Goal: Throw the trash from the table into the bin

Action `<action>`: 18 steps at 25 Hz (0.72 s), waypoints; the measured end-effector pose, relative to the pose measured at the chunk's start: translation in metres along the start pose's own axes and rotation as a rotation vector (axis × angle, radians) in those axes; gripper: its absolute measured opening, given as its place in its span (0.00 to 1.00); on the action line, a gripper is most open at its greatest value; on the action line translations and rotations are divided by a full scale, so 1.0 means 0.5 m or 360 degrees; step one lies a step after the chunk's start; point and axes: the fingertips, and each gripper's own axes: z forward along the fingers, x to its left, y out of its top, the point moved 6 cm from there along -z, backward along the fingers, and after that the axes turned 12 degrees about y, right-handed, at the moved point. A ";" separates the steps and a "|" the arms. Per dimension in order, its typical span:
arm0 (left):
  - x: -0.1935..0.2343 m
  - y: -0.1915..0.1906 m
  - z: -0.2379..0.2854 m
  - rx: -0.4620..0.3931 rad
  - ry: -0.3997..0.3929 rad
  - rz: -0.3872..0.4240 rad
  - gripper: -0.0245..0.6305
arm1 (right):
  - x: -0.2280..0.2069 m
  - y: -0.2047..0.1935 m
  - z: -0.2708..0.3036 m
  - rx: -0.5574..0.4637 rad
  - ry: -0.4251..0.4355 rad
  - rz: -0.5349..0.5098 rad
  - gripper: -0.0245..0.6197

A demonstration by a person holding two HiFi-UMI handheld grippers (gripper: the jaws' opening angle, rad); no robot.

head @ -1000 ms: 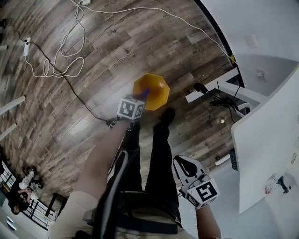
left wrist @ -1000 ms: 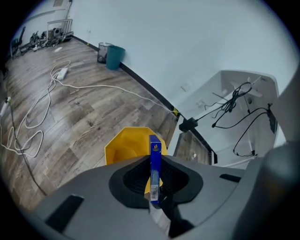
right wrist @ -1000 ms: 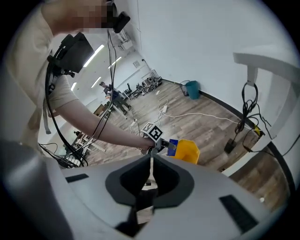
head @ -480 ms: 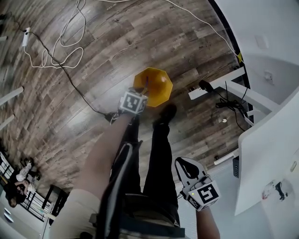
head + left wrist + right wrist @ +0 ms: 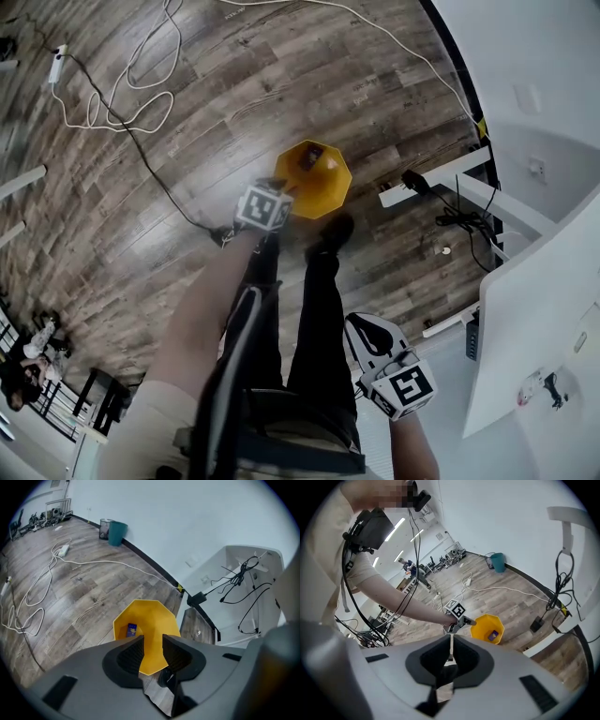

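Observation:
A yellow bin stands on the wooden floor, just ahead of the person's shoe. A small blue-purple packet lies inside the bin, and it also shows in the left gripper view as a packet on the bin's floor. My left gripper hangs over the bin's near rim. Its jaws have just been opening and stand open with nothing between them. My right gripper is low beside the person's hip, shut and empty. In the right gripper view the bin is beyond the left gripper.
A white table fills the right side, with its white frame and a power adapter near the bin. White and black cables loop over the floor at the left. A teal bin stands by the far wall.
The packet has left the left gripper's jaws and now lies in the yellow bin. The left jaws have opened. Both grippers sit slightly lower.

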 end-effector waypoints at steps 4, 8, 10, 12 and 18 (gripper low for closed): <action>0.016 0.025 -0.079 -0.0085 -0.0021 -0.0032 0.20 | 0.040 0.060 0.007 -0.0064 0.0018 -0.0056 0.08; 0.028 0.046 -0.197 -0.0172 -0.0100 -0.0143 0.20 | 0.105 0.137 0.000 -0.0162 0.0032 -0.0094 0.08; 0.020 0.044 -0.259 -0.0193 -0.0153 -0.0170 0.20 | 0.142 0.173 -0.009 -0.0198 0.0032 -0.0111 0.08; 0.018 0.057 -0.323 -0.0241 -0.0161 -0.0193 0.20 | 0.174 0.214 -0.019 -0.0233 0.0035 -0.0174 0.08; 0.011 0.120 -0.516 -0.0478 -0.0198 -0.0309 0.20 | 0.290 0.307 -0.050 -0.0382 0.0086 -0.0293 0.08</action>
